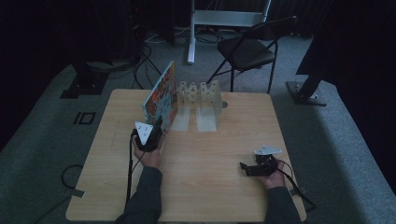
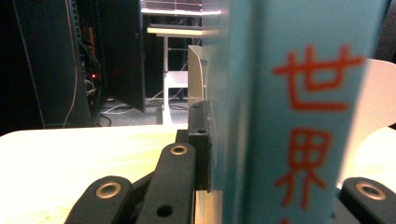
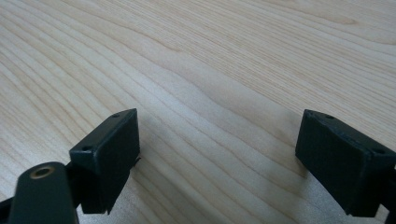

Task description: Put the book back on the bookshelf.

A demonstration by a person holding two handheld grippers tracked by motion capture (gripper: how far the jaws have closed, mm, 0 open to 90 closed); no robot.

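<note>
Basically, w/ the left gripper point(image 1: 154, 132) clamped on the book point(image 1: 161, 96), held upright just left of the clear rack point(image 1: 201, 95), keep it vertical & slide the spine point(image 2: 299, 116) into a slot slowly, while the right gripper point(image 1: 250, 169), jaws wide, rests on the table point(image 1: 210, 186).

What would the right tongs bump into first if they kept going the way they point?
Probably the table: the open right tongs tilt down at bare wood, nothing between them. In the high view they aim left, low over the tabletop.
</note>
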